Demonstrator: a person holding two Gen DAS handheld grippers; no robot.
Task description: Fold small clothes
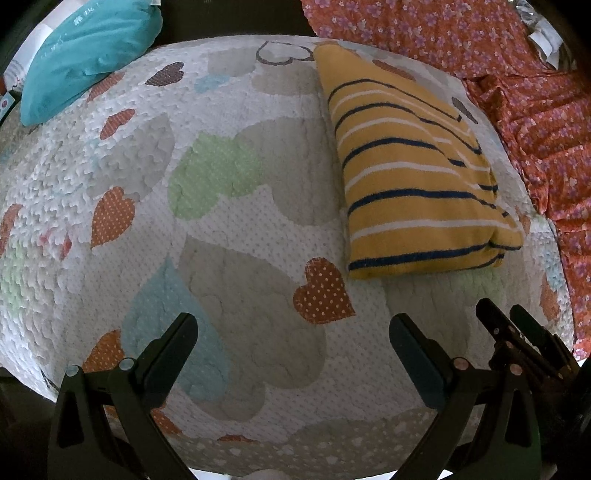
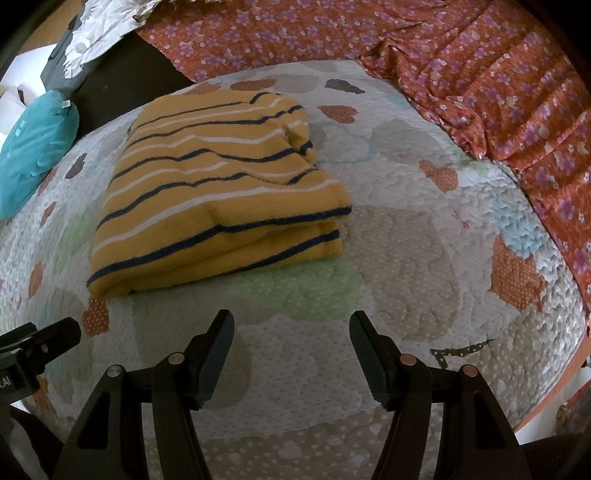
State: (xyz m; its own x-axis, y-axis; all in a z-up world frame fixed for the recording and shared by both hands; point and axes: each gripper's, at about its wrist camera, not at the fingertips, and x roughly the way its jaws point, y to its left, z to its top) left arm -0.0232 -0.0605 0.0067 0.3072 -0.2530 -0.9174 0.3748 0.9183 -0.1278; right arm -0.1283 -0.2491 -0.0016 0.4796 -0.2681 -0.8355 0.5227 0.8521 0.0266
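Neatly folded, the yellow striped garment [image 1: 417, 177] [image 2: 218, 188] lies as a thick rectangular bundle on the heart-print quilt [image 1: 221, 221] [image 2: 406, 229]. It is yellow terry-like cloth with dark blue and white stripes, and its stacked layers show along the near edge in the right wrist view. In the left wrist view it sits to the right of centre, ahead of the jaws; in the right wrist view it sits left of centre, also ahead of the jaws and apart from them.

Neither tool touches the cloth. The left gripper [image 1: 293, 347] hangs above bare quilt with its jaws spread wide and nothing between them. The right gripper [image 2: 291, 345] likewise has its jaws standing wide and empty, over a grey and pale green patch of the quilt. Each tool shows at the edge of the other's view: the right one at the lower right of the left wrist view, the left one at the lower left of the right wrist view.

Beyond the garment, an orange floral fabric [image 1: 517, 74] [image 2: 461, 74] lies rumpled along the far and right side of the quilt, near the bundle's far corner. A teal cushion [image 1: 85, 55] [image 2: 33, 151] rests at the quilt's far left edge, well apart from the garment. Some crumpled white material [image 2: 99, 29] lies past the cushion on a dark surface, too blurred to make out.
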